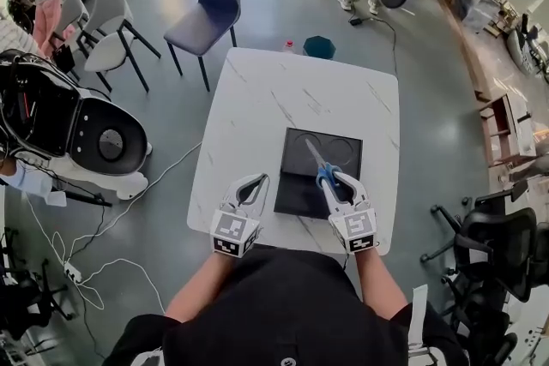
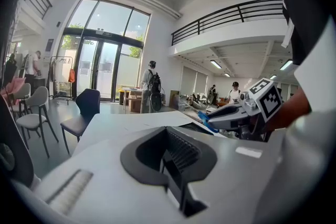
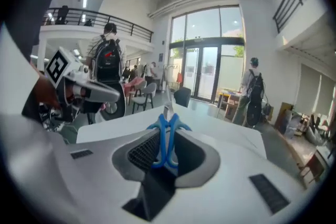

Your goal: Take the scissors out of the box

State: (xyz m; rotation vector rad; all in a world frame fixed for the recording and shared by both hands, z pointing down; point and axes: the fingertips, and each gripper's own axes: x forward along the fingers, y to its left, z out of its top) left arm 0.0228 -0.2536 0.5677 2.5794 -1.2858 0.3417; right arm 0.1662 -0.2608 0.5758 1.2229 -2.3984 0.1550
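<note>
Jaws of the right gripper (image 1: 333,177) are clamped on the blue handles of the scissors (image 3: 165,140). The handle loops sit between its ribbed pads and the closed blades point away from it, past its tips. In the head view the scissors hang over the black box (image 1: 300,195), which lies open directly beneath and just beyond that gripper's tips. In the left gripper view, the right gripper is seen lifted above the tabletop with the blue handles showing at its nose.

To its left, the left gripper (image 2: 168,131) has its jaws together with nothing between them. It is held apart from the box, whose near left corner lies just to the right of its tips. It touches neither the box nor the scissors.

Both grippers are held out over the near edge of a white marble-patterned table (image 1: 257,99), each with its marker cube toward the person's body. The box is the only object lying on the table, and it sits nearer the right gripper than the left. Well beyond the tips of both, past the far edge of the table, stands a dark chair (image 1: 206,0) on the grey floor.
</note>
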